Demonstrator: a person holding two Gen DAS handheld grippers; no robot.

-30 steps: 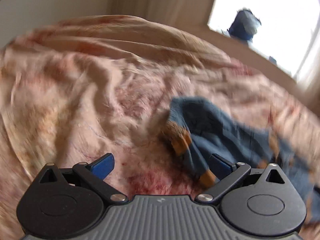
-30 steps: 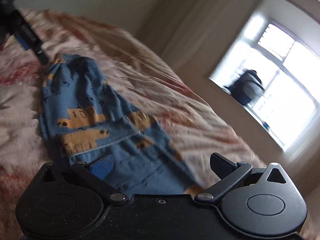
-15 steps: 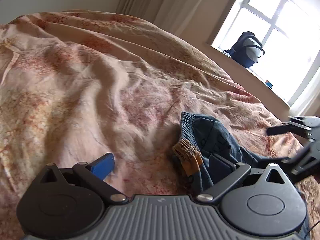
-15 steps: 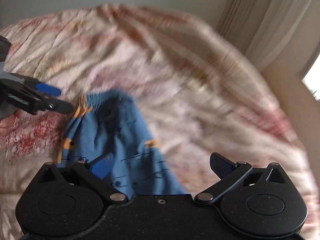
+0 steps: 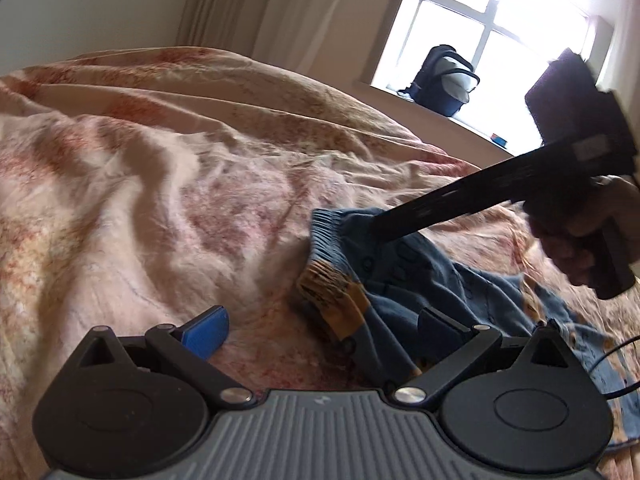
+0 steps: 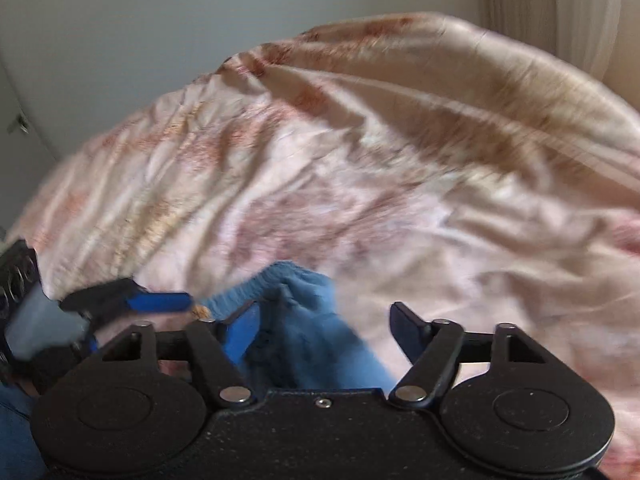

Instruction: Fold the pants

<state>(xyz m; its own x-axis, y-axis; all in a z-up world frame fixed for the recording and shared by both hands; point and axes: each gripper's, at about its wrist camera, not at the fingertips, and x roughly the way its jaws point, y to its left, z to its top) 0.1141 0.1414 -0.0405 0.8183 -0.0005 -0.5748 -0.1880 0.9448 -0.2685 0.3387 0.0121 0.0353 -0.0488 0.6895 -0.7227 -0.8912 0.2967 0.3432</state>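
Small blue pants (image 5: 404, 276) with orange prints lie crumpled on the bed, their ribbed waistband toward the middle. My left gripper (image 5: 320, 324) is open just in front of the waistband corner, its right finger over the cloth. My right gripper (image 6: 324, 328) is open over the waistband (image 6: 280, 280), with blue cloth between its fingers. In the left wrist view the right gripper (image 5: 460, 204) reaches in from the right, its tips at the waistband. In the right wrist view the left gripper (image 6: 132, 302) shows at the left, beside the waistband.
A rumpled pink and cream floral duvet (image 5: 160, 168) covers the bed. A window with a dark backpack (image 5: 444, 80) on its sill is behind, curtains (image 5: 260, 4) to its left. A pale wall (image 6: 160, 40) stands beyond the bed.
My right gripper has swung in over the waistband end of the pants and now appears large in the left wrist view. My left gripper has shifted slightly, staying open by the waistband corner.
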